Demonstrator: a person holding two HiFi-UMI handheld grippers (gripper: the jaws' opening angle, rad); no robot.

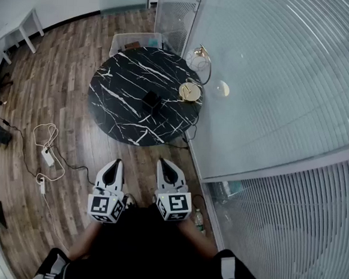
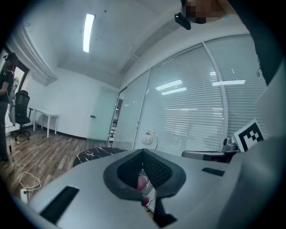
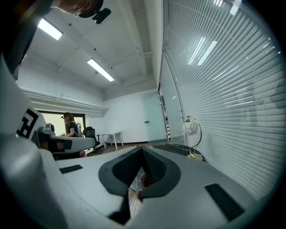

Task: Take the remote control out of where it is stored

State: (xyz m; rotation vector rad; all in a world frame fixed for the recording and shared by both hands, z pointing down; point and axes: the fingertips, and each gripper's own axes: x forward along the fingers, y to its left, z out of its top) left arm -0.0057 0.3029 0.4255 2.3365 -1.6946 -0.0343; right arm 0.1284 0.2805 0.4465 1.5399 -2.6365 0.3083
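The only print in sight is the black-and-white square marker pattern on the cube of each claw; no letters or brand can be read. The remote control cannot be made out in any view. What shows on the round black desk, marbled with white veins, is a small black box near its middle, and a gold lamp with a globe shade at its right edge, close to the glass wall with blinds. Whether the box holds the remote I cannot tell. The left claw and the right claw are held side by side above the wooden floor, on the near side of the desk and well apart from it. Each one's own view shows its dark pads meeting at the tip with nothing between them, so both are closed and empty. Only the head view shows the box, along with the white cables and power strip on the floor to the left, a clear bin beyond the desk's far edge, and a bottle by the wall. The left gripper view adds an office chair and a white table at the far wall. The right gripper view alone shows a person standing in a lit room beyond.
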